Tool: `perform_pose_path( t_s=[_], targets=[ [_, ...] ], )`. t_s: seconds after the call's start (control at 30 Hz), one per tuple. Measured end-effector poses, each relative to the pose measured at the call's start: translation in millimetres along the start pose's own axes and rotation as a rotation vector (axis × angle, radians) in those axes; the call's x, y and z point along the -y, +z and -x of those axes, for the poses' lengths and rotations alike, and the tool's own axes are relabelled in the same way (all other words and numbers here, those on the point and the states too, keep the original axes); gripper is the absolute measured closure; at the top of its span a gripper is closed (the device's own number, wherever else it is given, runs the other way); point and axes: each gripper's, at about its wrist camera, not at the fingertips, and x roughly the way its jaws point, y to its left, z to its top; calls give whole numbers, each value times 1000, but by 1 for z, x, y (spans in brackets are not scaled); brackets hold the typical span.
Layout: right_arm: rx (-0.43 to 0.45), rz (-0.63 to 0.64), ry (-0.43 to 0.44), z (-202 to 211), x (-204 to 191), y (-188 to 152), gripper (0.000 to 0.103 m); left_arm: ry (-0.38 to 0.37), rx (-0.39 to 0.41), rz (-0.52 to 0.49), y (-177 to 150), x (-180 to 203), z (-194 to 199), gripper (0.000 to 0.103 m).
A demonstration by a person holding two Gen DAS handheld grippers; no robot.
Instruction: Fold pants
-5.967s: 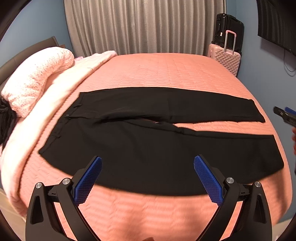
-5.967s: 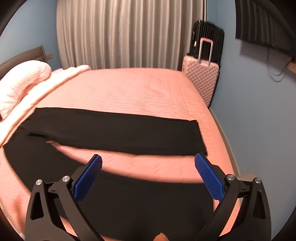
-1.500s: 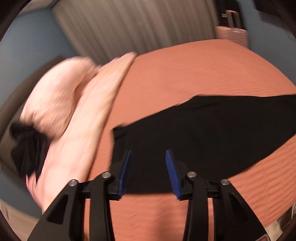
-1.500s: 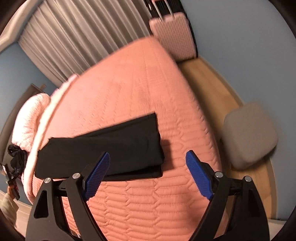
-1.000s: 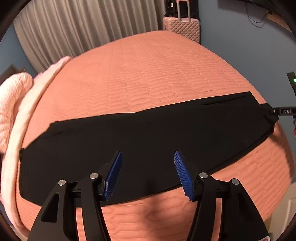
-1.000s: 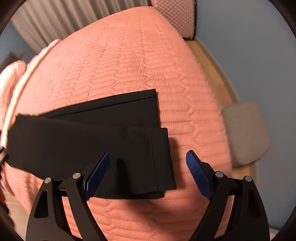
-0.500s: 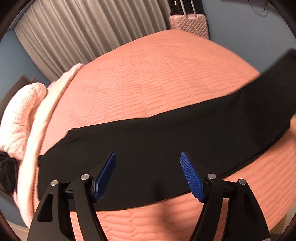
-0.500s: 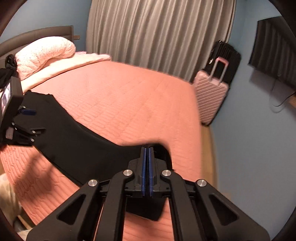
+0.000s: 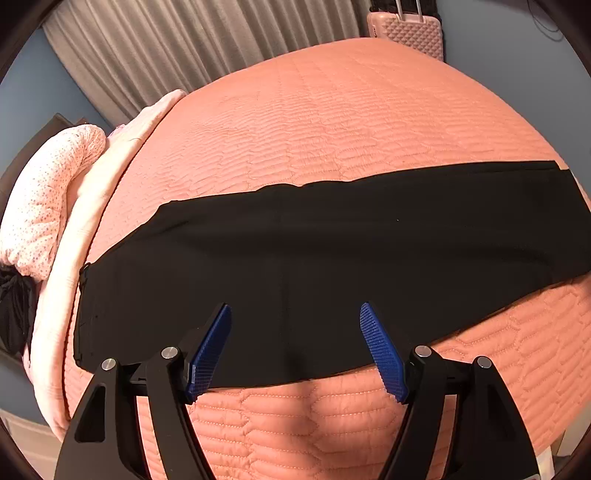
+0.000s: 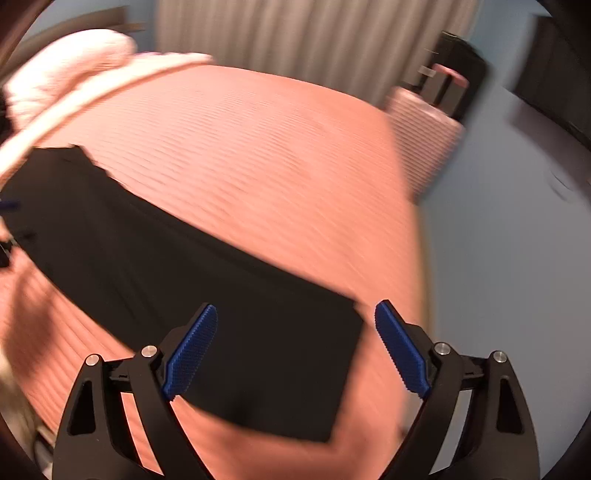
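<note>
The black pants (image 9: 332, 258) lie on the pink bed (image 9: 332, 110), folded lengthwise into one long band, waist at the left. My left gripper (image 9: 294, 306) hovers open over the band's near edge with nothing between its blue pads. In the blurred right wrist view the leg ends (image 10: 288, 369) of the pants (image 10: 184, 266) rest flat on the cover. My right gripper (image 10: 296, 305) hangs above them; its jaws are opening and stand wide apart, with no cloth pinched between them.
A pale dotted pillow (image 9: 48, 199) and a folded cream blanket (image 9: 92, 206) fill the bed's left side, with a dark cloth (image 9: 14, 306) beside them. A pink suitcase (image 9: 406, 29) and grey curtains (image 9: 184, 55) stand beyond the bed.
Half a second ago my right gripper was shut on the raised leg ends; now it stands open and they lie flat. My left gripper opened wider and shifted along the band.
</note>
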Motion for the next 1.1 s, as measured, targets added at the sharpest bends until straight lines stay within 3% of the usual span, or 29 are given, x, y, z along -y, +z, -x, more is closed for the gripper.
perform_pose_path(
  t_s=[0.1,0.17,0.3,0.5,0.67,0.7,0.77,0.83,0.93,1.03,1.1],
  targets=[
    [-61,96,114,-46,-28,34,37,3,9,-1,-3,-2,2,30],
    [-95,178,189,-79,-60,49,43,9,16,3,-7,-7,3,29],
    [-145,386,279,-119,-118,64,45,9,5,24,-13,-23,-3,28],
    [-188,500,337,-139,-152,65,45,21,-22,76,-25,-50,-19,28],
    [-231,557,369,-151,-161,59,68,22,-56,118,-35,-69,-33,28],
    [-231,557,361,-149,-159,61,85,23,-57,123,-36,-72,-35,28],
    [-208,555,345,-141,-152,67,100,21,-57,131,-38,-77,-36,28],
    [-152,502,324,-134,-139,76,100,30,-47,134,-38,-81,-36,28],
    [-191,479,311,-151,-134,68,99,40,-46,133,-40,-84,-39,28],
    [-130,434,289,-127,-138,80,98,54,-43,127,-42,-90,-38,28],
    [-61,396,342,-103,-144,89,90,62,-29,127,-44,-98,-36,24]
  ],
)
